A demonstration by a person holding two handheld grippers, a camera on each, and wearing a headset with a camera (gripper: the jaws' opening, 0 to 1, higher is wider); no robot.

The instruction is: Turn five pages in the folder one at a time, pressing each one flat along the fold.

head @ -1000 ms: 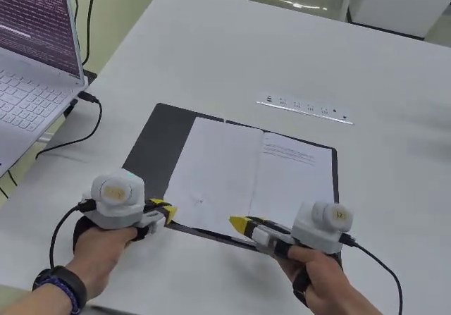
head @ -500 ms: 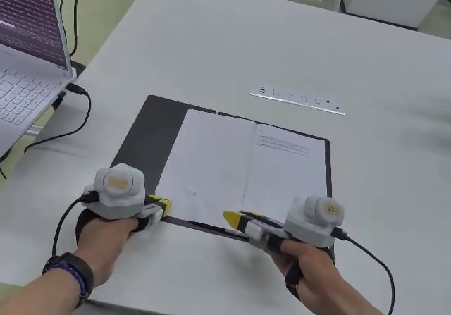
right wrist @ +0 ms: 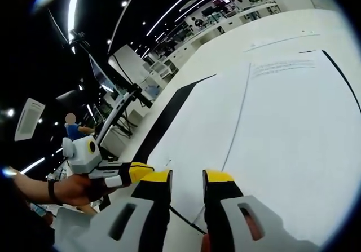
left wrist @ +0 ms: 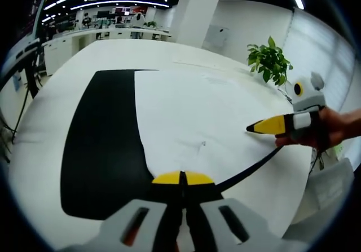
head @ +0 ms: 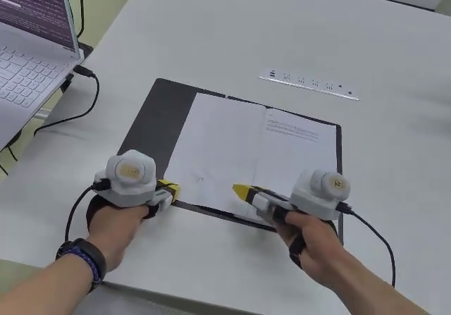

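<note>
left gripper (head: 169,188): jaws clenched together on nothing, tips parked at the near left edge of the folder (head: 151,132); closed tips are also seen from above in the left gripper view (left wrist: 181,177)
folder: lies open and flat on the white table (head: 232,33), near centre, black cover exposed on the left
risk, left side: folder likely to be dragged toward the right page's pull if the cover is not pinned by the left gripper
left page (head: 215,153): blank, lying flat, no curl seen
fold (head: 258,156): runs near to far between the two pages
risk, fold: page likely to spring back up if the crease is pressed only at the near end
right gripper (head: 241,189): jaws released with a small gap, nothing held, tips over the near edge of the paper just by the fold (right wrist: 187,178)
right page (head: 299,167): printed lines at the far end, lying flat
risk, right side: two sheets could be pinched at once, or the corner creased, since the sheet edges lie tight together
laptop (head: 32,68): far left, well apart
cable (head: 79,114): trails left of the folder, near the left hand, could be snagged
power strip (head: 310,88): far right of the folder, apart from it
obstruction: nothing is seen on the pages
</note>
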